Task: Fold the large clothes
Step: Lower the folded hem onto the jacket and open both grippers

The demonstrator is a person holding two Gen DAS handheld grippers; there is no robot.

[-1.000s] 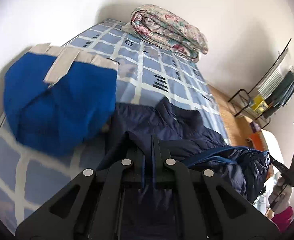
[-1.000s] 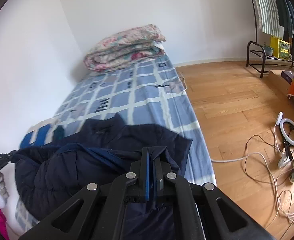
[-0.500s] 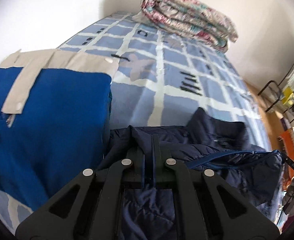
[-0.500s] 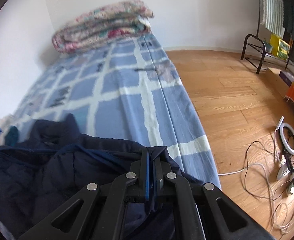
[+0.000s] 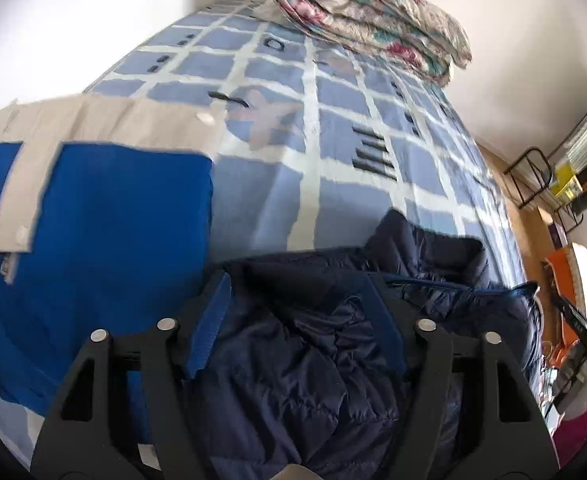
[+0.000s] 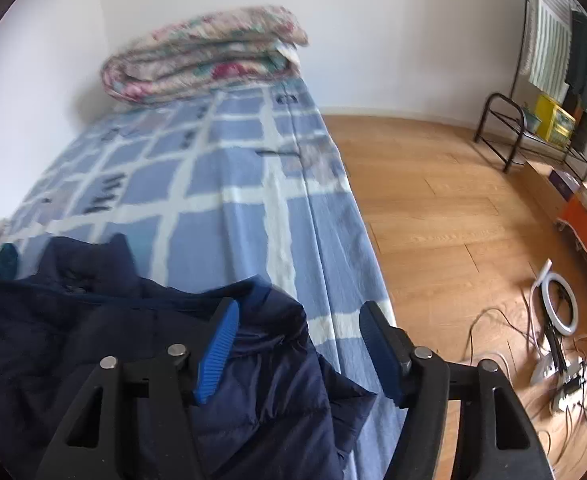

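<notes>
A dark navy puffer jacket lies on the blue checked bed sheet, folded over itself, its collar pointing up the bed. My left gripper hangs over the jacket's left edge. Its jaws are opening, and the fabric lies loose under and between the blue pads, which do not press on it. In the right wrist view the jacket fills the lower left. My right gripper is over its right corner near the bed's edge. Its jaws are opening too, with the released fabric lying slack beneath them.
A bright blue garment with beige trim lies left of the jacket. A rolled floral quilt sits at the head of the bed. To the right lies wooden floor with cables, a ring light and a clothes rack.
Both grippers were shut on the jacket's edge as they carried it forward and down over the bed. Now both sets of jaws stand apart and the jacket lies released on the sheet.
</notes>
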